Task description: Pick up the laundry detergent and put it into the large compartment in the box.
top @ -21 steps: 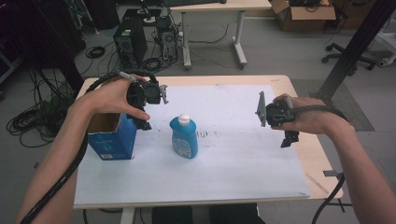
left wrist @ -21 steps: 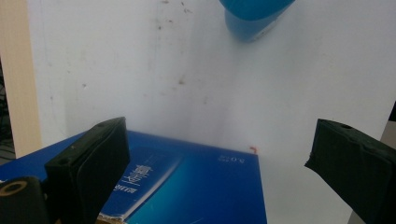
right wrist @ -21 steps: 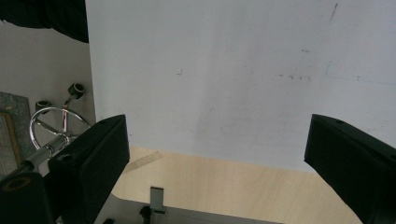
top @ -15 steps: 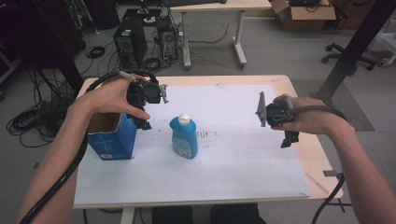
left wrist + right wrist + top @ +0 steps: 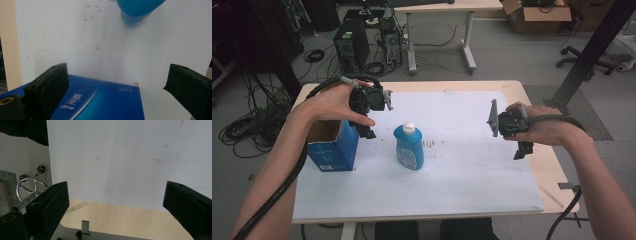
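The left tool gapes empty above the seemingly upright blue box, mouth upward.

Bright, even light — soft shadows, mild blur.

Open blue box upright, seemingly empty, beside upright blue bottle

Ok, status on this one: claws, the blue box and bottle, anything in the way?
Left claw open, above blue box, nothing gripped. Right claw open, empty, near the table's right edge. Blue bottle upright beside the box, untouched. Nothing in the way.
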{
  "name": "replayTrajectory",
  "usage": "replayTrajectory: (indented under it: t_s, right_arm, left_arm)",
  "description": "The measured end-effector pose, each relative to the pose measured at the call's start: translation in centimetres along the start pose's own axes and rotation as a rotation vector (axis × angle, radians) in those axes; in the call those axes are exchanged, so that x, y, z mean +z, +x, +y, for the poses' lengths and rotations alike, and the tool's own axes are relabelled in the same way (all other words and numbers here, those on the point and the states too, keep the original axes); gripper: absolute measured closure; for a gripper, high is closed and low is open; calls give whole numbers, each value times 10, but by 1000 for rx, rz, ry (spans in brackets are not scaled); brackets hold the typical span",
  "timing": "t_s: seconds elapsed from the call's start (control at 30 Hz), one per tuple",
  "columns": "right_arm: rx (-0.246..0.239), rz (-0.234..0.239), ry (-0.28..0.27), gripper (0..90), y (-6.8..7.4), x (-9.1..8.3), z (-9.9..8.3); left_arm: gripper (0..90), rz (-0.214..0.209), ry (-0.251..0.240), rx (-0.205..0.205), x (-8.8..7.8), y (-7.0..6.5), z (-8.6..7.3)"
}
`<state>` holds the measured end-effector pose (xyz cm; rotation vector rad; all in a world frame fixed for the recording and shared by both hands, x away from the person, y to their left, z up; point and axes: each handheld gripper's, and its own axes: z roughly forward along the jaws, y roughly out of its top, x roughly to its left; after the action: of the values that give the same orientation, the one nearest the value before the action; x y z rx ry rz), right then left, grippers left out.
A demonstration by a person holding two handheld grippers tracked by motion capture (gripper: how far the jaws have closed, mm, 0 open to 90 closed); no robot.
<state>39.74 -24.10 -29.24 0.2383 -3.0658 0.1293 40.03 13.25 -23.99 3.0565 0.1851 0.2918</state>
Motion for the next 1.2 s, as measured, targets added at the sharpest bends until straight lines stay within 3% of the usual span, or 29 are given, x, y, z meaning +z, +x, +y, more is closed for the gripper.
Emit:
replayTrajectory:
  t_s: [0.6,0.77,1.2]
  right_arm:
    - [-7,-4,-10,63,0,0,3]
    - [-4,-5,-8,63,1,0,3]
    - [-6,-3,-11,63,6,2,6]
  left_arm:
    - [51,-11,-11,63,4,2,10]
    - [54,-12,-38,115,6,0,18]
    - [55,-12,-29,249,13,-9,45]
